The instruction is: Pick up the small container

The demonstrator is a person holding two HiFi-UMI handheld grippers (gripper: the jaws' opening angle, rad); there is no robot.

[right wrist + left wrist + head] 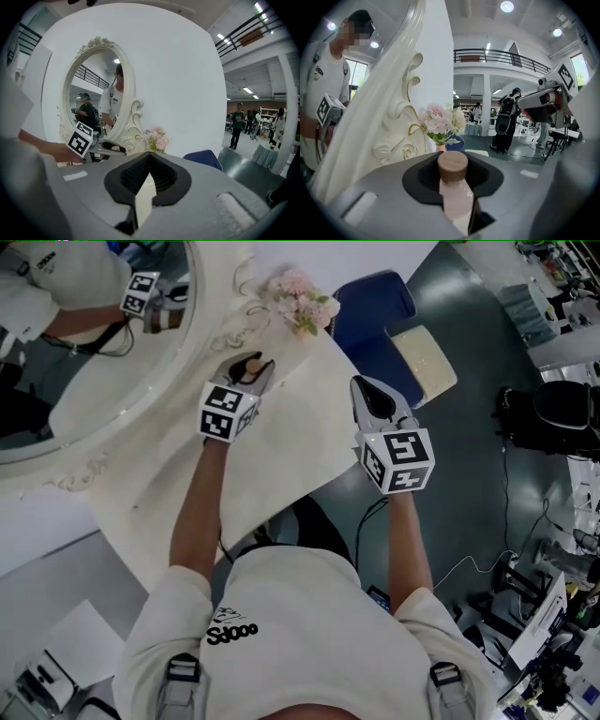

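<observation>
Left gripper (pixel 251 371) jaws clamp the small container (pixel 455 197) mid-body between them, under its wooden cap (pixel 452 165); looks light, rigid, smooth, maybe slippery; right gripper (pixel 149 174) jaws closed, empty.

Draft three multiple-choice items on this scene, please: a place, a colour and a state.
1. Where do the flowers stand? A) beside the mirror B) on the floor C) on a chair
2. What colour is the small container's cap? A) blue B) brown C) green
3. What is the left gripper doing? A) hanging empty B) lying on the table C) gripping the small container
Answers: A, they stand at the mirror's frame; B, it looks wood-brown; C, its jaws clamp it.
</observation>
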